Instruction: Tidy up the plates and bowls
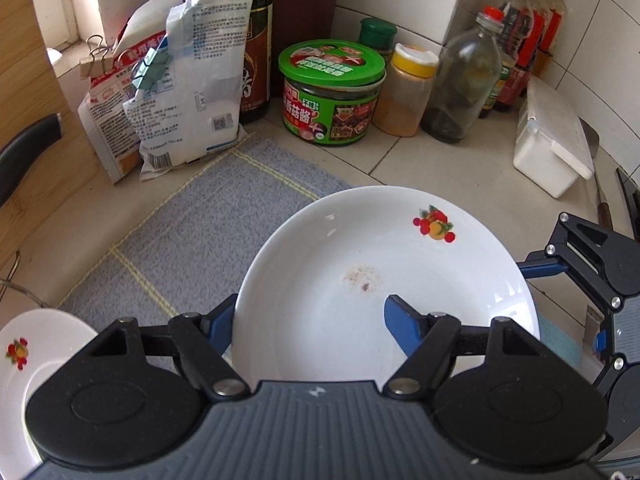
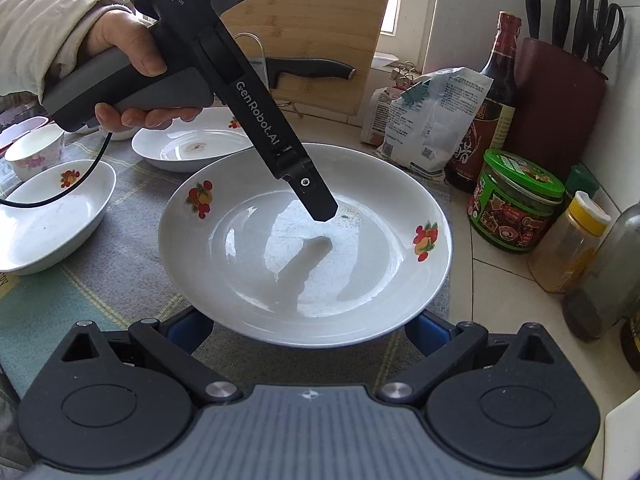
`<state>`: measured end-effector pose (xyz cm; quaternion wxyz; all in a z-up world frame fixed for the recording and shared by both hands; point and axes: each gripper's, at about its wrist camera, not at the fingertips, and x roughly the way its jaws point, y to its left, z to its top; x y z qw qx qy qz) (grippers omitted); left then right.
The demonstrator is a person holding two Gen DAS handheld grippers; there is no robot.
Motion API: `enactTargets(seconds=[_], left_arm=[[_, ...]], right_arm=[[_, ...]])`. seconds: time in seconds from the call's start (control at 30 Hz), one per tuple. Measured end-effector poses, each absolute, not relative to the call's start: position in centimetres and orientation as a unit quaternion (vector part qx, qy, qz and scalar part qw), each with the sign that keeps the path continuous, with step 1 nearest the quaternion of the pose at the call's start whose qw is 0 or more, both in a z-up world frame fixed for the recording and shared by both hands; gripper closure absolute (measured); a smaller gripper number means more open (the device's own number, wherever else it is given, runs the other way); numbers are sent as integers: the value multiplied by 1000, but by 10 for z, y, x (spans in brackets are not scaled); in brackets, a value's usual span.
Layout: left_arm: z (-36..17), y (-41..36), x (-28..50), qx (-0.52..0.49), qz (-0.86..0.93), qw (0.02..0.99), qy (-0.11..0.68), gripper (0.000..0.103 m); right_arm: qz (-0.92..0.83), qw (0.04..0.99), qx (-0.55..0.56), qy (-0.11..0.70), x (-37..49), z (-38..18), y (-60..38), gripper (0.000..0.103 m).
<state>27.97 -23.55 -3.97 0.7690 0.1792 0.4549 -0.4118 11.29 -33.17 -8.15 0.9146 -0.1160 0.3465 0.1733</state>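
Overhead, left gripper (image 2: 320, 208) angled steeply down, jaws grasping the plate (image 2: 280, 272) rim; right gripper's jaws unclear.

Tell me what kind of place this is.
Most likely a home kitchen counter: a tiled wall corner lined with sauce bottles and condiment jars, a knife block, and a wooden cutting board leaning at the window.

Home kitchen: tiled counter (image 1: 404, 160) w/ sauce bottles (image 1: 520, 40), condiment jar (image 1: 332, 92), knife block (image 2: 560, 92), cutting board (image 2: 320, 12)
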Motion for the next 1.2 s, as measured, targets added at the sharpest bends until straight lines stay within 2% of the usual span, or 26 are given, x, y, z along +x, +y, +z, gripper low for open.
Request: enactTargets(seconds=[1.0,1.2], left_arm=[[-71,-265,319,174,-406,775,451,28],[-69,-264,314,181,-407,777,444,14]], right_arm=[[155,912,-108,365,156,-95,-347,0],[148,911,-106,369,154,-96,-346,0]])
